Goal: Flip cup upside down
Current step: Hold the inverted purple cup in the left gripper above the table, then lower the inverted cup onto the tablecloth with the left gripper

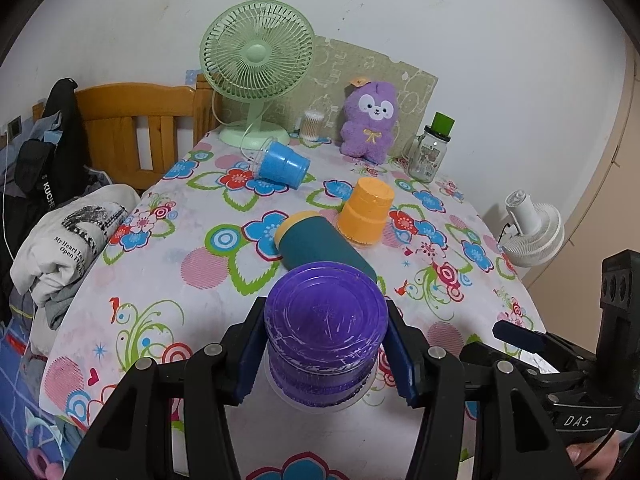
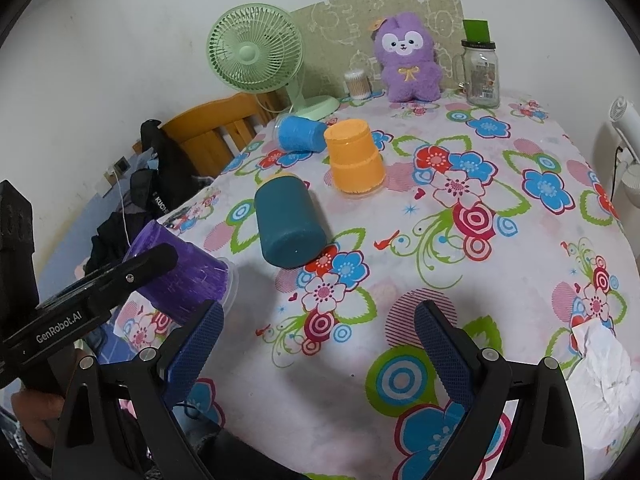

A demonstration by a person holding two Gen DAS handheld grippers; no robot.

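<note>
A: Fingers, left gripper (image 1: 326, 354): blue pads clamped on either side of the purple cup (image 1: 326, 332). Cup base faces the left wrist camera; its clear rim points down and away.

B: Same cup from the right wrist view?

A: Purple cup (image 2: 180, 276) at 9 o'clock, tilted, held off the tablecloth over the table's left edge, rim angled toward the floral cloth. Left gripper's black finger (image 2: 132, 272) lies across its side.

B: Right gripper?

A: Right gripper (image 2: 320, 344): fingers spread wide apart, nothing between them, hovering over the floral tablecloth (image 2: 500, 280) at 6 o'clock.

B: Other cups?

A: Item one: teal cup (image 2: 288, 224), lying on its side near table centre, base toward the right wrist camera. Item two: orange cup (image 2: 354, 156), standing mouth down, just beyond the teal one at 12 o'clock. Item three: blue cup (image 2: 302, 134), on its side, touching or just beside the orange cup's left; I cannot tell which.

B: Back row?

A: Green desk fan (image 1: 258, 64) at 11 o'clock. Cotton swab container (image 1: 312, 124), beside the fan base. Purple plush toy (image 1: 372, 120), upright against a patterned board. Glass jar (image 1: 430, 154) with a green lid at 1 o'clock. White fan (image 1: 532, 232) off the table at 3 o'clock. Crumpled white paper (image 2: 604, 380) at the right edge in the right wrist view.
</note>
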